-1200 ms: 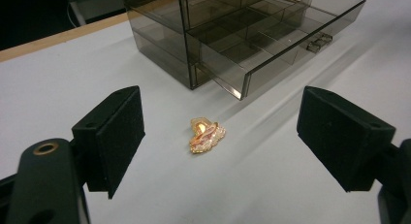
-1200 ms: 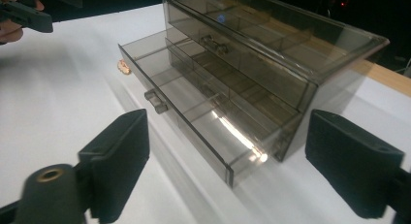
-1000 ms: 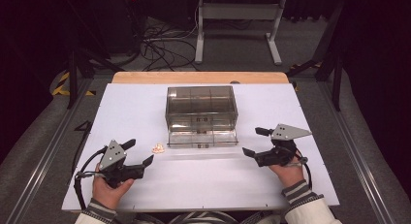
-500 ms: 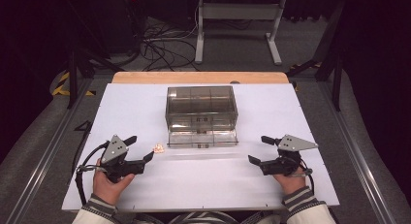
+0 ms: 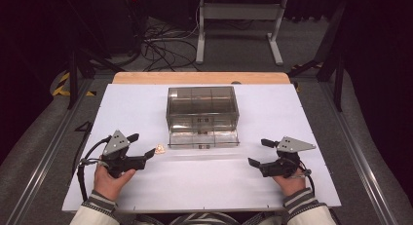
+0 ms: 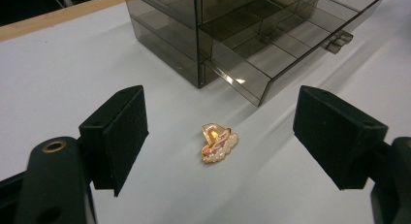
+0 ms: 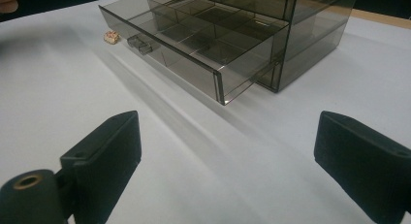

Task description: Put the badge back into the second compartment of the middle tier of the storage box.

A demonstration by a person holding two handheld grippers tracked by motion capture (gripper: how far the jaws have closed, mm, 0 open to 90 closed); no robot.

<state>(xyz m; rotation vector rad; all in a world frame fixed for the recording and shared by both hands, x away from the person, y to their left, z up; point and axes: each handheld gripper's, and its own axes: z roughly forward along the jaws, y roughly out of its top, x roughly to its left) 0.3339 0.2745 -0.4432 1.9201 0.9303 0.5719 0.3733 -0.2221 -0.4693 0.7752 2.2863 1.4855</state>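
One small thing is in play — a flat pink-and-gold enamel-looking charm (image 6: 218, 143) lying on the white tabletop (image 5: 146, 113), just beside the front left corner of the pulled-out bottom drawer (image 5: 203, 139) of the smoky translucent plastic drawer cabinet (image 5: 202, 105). It sits between and a little ahead of the black padded jaws of the left gripper (image 6: 220, 136), which stand wide apart with nothing touching the pads; in the high view that left gripper (image 5: 141, 148) hovers close by the charm, pointing toward it. The right gripper (image 7: 232, 153) rests well off on the other side of the cabinet, its jaws likewise spread and empty, facing the open drawer's corner. I'd judge the charm light, stiff and thin, so it should not deform under the pads, but its glossy surface and low profile will likely make it slippery and hard to get under — it may skate across the smooth tabletop if one pad reaches it first. The best hold looks to be across its narrow width, pads coming down to the table on either side and closing on the edges together. Whether it has a pin or loop on the back I cannot tell from here, so a gentle squeeze seems wise, with the divided drawer compartments close at hand as a likely place to set it
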